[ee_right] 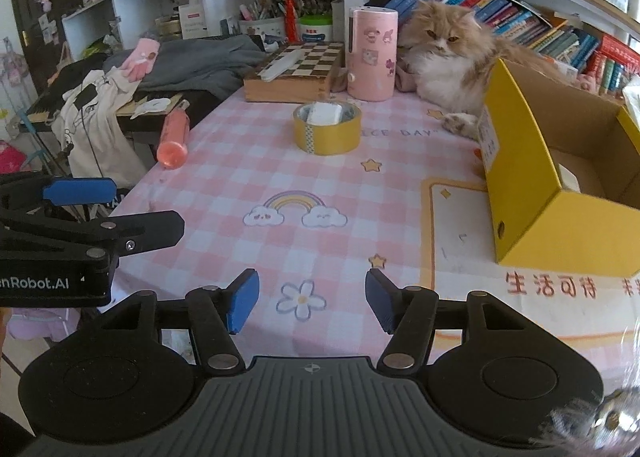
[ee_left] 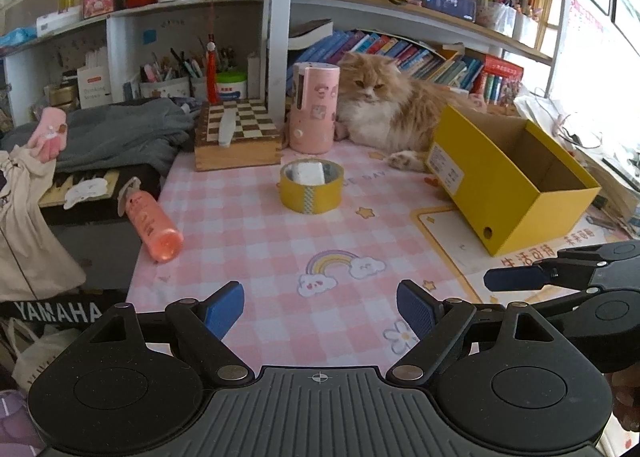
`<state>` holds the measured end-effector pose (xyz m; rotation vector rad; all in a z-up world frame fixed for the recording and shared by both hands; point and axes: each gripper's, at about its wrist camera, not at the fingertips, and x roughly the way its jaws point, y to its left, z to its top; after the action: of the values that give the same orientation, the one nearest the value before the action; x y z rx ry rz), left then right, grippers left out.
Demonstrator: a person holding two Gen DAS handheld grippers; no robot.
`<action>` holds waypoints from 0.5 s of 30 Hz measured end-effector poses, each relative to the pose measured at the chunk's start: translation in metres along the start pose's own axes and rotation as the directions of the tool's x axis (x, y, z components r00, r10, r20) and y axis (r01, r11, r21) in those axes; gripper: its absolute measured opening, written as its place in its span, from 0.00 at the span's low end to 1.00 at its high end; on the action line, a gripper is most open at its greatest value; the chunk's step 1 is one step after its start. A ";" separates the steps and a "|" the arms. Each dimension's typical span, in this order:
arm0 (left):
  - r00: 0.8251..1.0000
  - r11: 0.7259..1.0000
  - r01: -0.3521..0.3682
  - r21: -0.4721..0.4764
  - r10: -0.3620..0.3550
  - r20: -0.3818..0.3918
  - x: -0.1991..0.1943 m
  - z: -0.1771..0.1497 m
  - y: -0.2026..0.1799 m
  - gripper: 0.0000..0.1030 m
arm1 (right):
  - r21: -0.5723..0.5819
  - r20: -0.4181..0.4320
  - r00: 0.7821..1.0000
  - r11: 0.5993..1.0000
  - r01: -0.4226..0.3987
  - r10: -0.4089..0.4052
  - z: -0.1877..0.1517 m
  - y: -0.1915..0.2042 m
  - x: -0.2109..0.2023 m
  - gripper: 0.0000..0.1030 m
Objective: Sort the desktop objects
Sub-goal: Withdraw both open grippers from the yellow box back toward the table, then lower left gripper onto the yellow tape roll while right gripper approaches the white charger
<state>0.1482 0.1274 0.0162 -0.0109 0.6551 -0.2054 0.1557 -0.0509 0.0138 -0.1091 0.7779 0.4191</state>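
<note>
Both grippers, left [ee_left: 320, 307] and right [ee_right: 312, 299], hovered open and empty over the tablecloth [ee_left: 256, 241] (tape roll [ee_left: 311, 186] ahead, yellow box [ee_left: 516, 193] right)

yellow tape roll [ee_left: 311, 187] lies flat mid-table, white block sitting in its core. pink spray bottle [ee_left: 151, 224] lies on its side at the left table edge. yellow box [ee_left: 516, 193] at right, open top, something white inside.

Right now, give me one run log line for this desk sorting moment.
left gripper: open, empty | right gripper: open, empty | tape roll: on desk, untouched | orange bottle: lying at desk edge | yellow box: open
</note>
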 end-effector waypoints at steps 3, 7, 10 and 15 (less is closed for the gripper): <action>1.000 1.000 -0.006 -0.009 0.006 -0.001 0.010 0.007 0.002 0.84 | -0.014 0.002 1.000 1.000 -0.009 0.009 0.010 -0.004 0.009 0.55; 1.000 1.000 -0.017 -0.027 0.017 -0.008 0.025 0.017 0.004 0.84 | -0.024 0.000 1.000 1.000 -0.020 0.020 0.022 -0.013 0.021 0.57; 1.000 0.999 -0.024 -0.038 0.024 -0.012 0.036 0.025 0.005 0.84 | -0.023 -0.003 1.000 0.999 -0.024 0.024 0.031 -0.022 0.031 0.57; 0.999 0.998 -0.041 -0.046 0.040 -0.018 0.060 0.041 0.005 0.84 | -0.033 -0.006 1.000 0.999 -0.029 0.028 0.045 -0.036 0.046 0.58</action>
<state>0.2202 0.1185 0.0117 -0.0408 0.6769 -0.1516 0.2299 -0.0577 0.0115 -0.1297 0.7786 0.4588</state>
